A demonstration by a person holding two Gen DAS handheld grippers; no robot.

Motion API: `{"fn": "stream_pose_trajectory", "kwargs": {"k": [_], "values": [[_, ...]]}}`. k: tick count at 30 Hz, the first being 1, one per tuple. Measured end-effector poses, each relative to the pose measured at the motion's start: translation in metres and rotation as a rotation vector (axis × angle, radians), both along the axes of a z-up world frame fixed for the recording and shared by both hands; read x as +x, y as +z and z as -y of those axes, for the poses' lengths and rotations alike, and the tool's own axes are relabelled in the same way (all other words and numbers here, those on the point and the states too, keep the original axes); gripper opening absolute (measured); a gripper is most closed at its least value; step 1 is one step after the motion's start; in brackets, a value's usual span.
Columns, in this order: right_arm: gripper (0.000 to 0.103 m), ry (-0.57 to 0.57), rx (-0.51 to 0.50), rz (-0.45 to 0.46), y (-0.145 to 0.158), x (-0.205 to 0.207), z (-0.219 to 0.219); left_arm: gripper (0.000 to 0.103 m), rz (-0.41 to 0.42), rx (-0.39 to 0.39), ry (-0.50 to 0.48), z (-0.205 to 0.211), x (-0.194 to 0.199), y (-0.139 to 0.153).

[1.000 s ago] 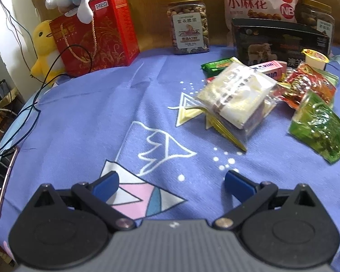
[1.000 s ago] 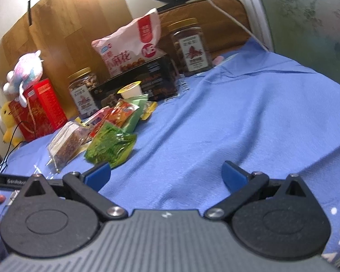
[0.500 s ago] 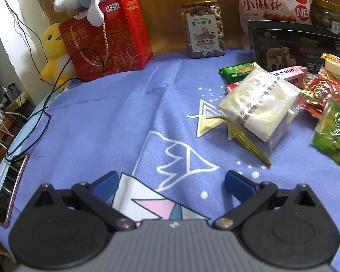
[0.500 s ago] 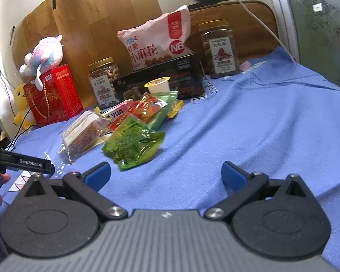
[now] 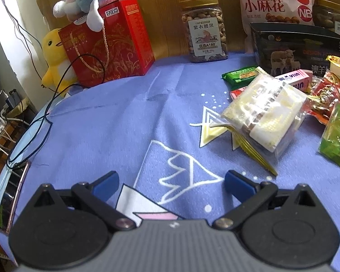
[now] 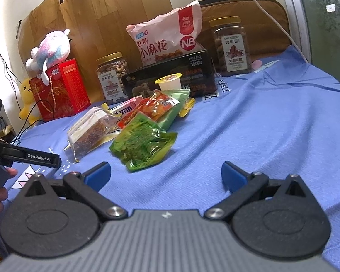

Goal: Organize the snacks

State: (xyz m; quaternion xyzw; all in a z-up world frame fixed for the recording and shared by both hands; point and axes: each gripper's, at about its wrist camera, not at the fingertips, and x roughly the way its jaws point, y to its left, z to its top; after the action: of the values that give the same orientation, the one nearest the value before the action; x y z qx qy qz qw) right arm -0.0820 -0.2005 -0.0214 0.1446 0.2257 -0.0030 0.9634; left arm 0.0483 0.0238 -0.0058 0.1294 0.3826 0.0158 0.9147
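Both hand-held grippers, left [image 5: 171, 182] and right [image 6: 165, 173], hover spread and empty; the glossy green crinkled snack pouch [image 6: 142, 145] could slip when pinched.

Warm, dim indoor light, strong fisheye bending (edges soft), slight blur.
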Motion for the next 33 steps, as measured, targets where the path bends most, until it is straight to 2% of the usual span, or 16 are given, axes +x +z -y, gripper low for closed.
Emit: {"fn": "stream_pose_trajectory", "kwargs": {"k": [25, 33], "values": [[0.103, 0.032, -0.002, -0.027, -0.002, 0.012, -0.002, 0.103, 0.023, 0.015, -0.008, 0.004, 0.008, -0.001], [0.103, 0.092, 0.000, -0.060, 0.001, 0.029, -0.001, 0.103, 0.024, 0.009, -0.008, 0.004, 0.011, 0.000]]}}
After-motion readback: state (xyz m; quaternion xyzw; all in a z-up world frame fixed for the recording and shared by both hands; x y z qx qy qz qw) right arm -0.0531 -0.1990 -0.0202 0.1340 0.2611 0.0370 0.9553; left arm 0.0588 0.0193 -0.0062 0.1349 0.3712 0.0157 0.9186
